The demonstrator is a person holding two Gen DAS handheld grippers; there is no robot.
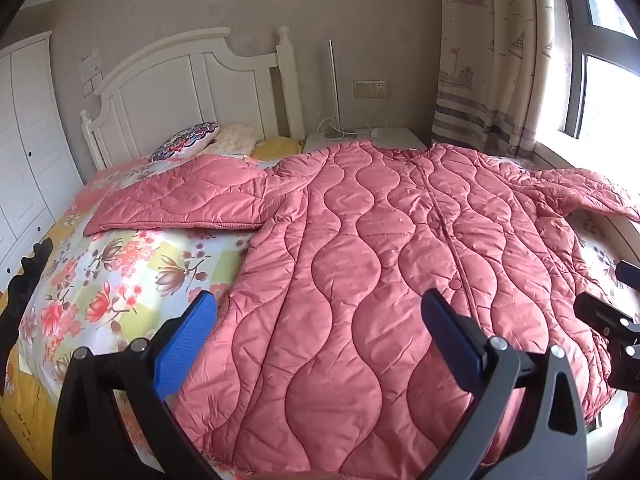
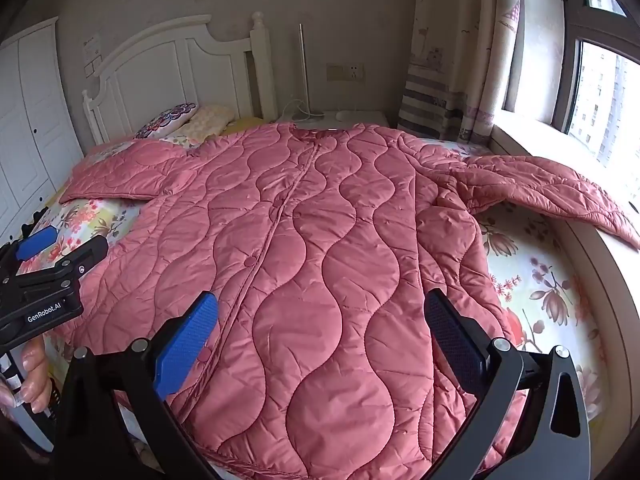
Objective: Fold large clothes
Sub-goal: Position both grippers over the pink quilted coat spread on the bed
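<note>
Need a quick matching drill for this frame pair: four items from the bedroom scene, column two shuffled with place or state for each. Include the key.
Column 1:
1. quilted pink coat
2. patterned cushion
3. striped curtain
4. left gripper

Column 2:
A. hanging beside the window
B. open, nothing between its fingers
C. spread flat on the bed, sleeves out to both sides
D. propped at the white headboard

Pairs: 1-C, 2-D, 3-A, 4-B

Window (image 2: 600,92) daylight, glare, fisheye-warped edges.
</note>
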